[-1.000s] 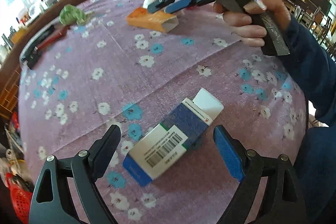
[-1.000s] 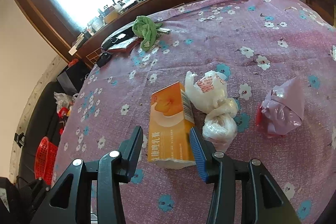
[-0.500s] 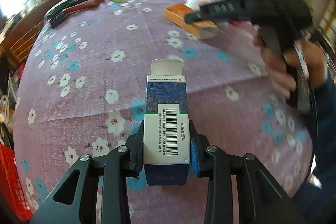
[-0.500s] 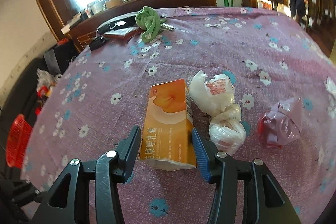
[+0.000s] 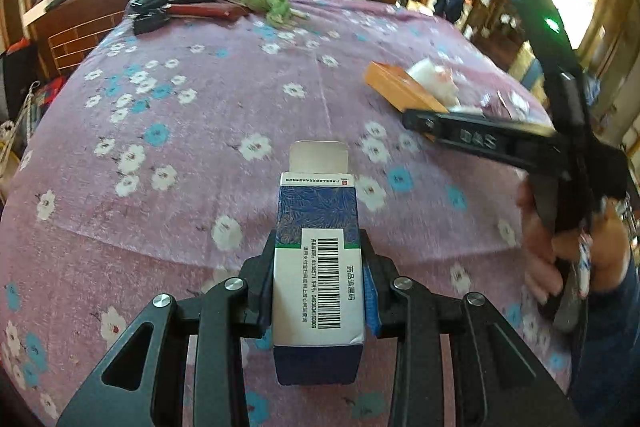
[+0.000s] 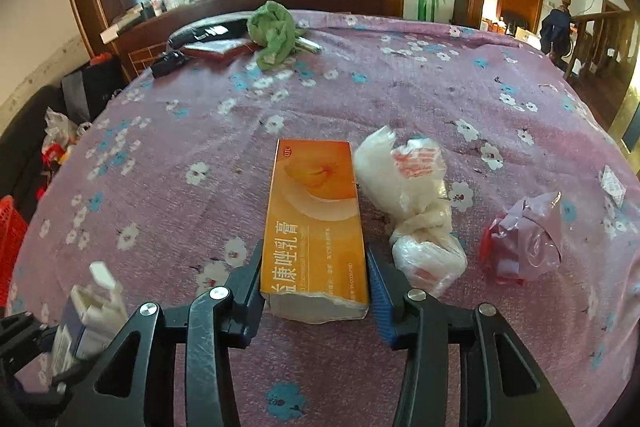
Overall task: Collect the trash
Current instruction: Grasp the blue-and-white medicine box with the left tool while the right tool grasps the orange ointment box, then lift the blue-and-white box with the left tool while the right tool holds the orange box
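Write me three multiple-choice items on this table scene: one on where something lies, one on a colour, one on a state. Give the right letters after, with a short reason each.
1. Where is the white knotted bag relative to the orange box in the right wrist view?
A. Right of it
B. On top of it
C. Left of it

2. What colour is the crumpled cloth at the far side of the table?
A. Red
B. Green
C. Yellow

3. How does the left gripper stand to the blue and white box?
A. Far above it
B. Beside it, box untouched
C. Shut on it

Answers:
1. A: the bag lies against the box's right edge.
2. B: the cloth is plainly green.
3. C: both pads press the box's sides, its end flap open.
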{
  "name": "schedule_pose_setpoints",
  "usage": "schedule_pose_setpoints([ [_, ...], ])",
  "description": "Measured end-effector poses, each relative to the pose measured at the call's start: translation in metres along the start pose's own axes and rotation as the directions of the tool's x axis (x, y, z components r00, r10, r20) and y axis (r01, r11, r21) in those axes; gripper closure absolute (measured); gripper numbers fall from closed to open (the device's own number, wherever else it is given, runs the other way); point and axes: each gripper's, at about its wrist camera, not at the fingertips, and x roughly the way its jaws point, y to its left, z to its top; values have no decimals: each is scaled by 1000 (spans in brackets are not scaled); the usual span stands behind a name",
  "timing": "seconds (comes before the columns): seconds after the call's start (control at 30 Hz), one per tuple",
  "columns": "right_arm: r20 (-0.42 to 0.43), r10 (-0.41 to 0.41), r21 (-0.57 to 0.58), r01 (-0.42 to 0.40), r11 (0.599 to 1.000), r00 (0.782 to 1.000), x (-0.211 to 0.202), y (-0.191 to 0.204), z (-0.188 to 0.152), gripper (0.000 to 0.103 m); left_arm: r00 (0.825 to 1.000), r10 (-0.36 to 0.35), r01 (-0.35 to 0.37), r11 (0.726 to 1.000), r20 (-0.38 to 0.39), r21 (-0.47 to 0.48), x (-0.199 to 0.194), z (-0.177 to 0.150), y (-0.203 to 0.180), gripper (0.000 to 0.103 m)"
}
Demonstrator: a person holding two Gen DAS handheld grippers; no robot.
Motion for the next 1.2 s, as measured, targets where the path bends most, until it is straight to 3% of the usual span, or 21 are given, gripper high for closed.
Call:
schedule_pose_setpoints([
  [0.2, 58, 47, -5, -47, 999, 997, -17, 10, 0, 54, 995, 17, -10, 998, 103, -65, -15, 6, 14, 70],
  [0.4, 88, 82, -24, -80, 997, 993, -26, 19, -2, 54, 975, 124, -107, 989, 184, -99, -27, 7, 24, 70],
  [1.2, 111, 145, -34, -142, 989, 983, -41, 25, -7, 54, 963, 185, -169, 981, 197, -94, -29, 5, 26, 70],
])
